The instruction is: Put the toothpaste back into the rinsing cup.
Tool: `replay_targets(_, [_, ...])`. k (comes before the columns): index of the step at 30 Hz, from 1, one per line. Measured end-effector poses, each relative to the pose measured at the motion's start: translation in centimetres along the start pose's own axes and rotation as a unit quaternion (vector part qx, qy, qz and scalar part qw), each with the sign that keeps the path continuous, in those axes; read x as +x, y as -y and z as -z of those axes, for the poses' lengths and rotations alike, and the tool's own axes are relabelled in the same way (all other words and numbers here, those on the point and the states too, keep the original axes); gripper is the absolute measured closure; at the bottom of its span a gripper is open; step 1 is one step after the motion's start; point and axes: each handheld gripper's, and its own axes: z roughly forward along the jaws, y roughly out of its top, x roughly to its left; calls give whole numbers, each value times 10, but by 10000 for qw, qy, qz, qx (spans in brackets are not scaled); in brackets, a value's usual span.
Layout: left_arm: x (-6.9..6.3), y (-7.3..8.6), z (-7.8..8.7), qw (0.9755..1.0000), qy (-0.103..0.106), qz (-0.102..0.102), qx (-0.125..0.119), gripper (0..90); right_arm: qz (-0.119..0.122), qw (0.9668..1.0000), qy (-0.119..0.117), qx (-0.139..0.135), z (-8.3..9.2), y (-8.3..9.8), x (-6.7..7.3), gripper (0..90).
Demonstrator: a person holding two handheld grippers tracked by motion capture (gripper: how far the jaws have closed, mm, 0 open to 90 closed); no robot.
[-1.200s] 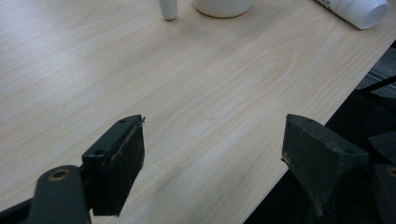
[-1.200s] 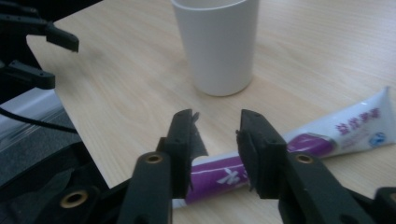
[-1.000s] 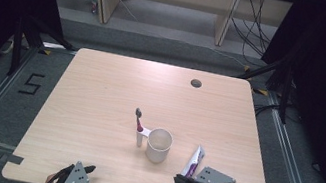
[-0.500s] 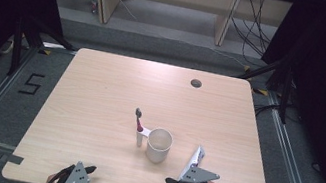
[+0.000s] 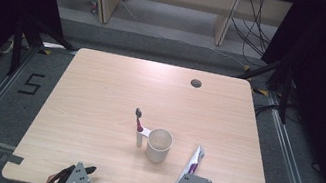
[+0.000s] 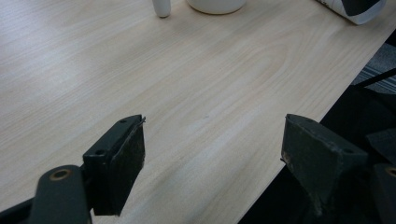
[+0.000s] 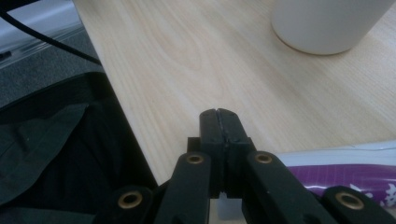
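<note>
Pale wood-grain bench (image 5: 96, 110), floor beside it marked "5" (image 5: 30, 84): left gripper (image 6: 212, 149) hovers at the near edge, fingers (image 6: 122, 161) wide apart over bare wood. Toothbrush (image 5: 138, 127) stands beside a white cylindrical cup (image 5: 159, 144) mid-bench. Right gripper (image 7: 219, 122), fingers pressed shut on nothing, sits beside the white-and-purple toothpaste tube (image 7: 345, 172); its lettering is unreadable.

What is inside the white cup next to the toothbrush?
From the high view, the white cup looks empty: only its pale inner wall shows. The near wall hides part of the bottom. The toothbrush stands outside it, on its left.
</note>
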Motion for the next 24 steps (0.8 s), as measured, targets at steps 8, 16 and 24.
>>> replay_targets(8, [-2, 0, -1, 10000, 0, 48, -4, 216, 139, 9998, 91, 96, 11, 8, 1, 900])
replay_targets(16, [-2, 1, -1, 10000, 34, 30, 14, 216, 158, 9995, 168, 209, 25, 18, 1, 900])
replay_targets(24, [1, 0, 0, 9999, -37, -70, 88, 217, 91, 9986, 394, 338, 42, 33, -6, 900])
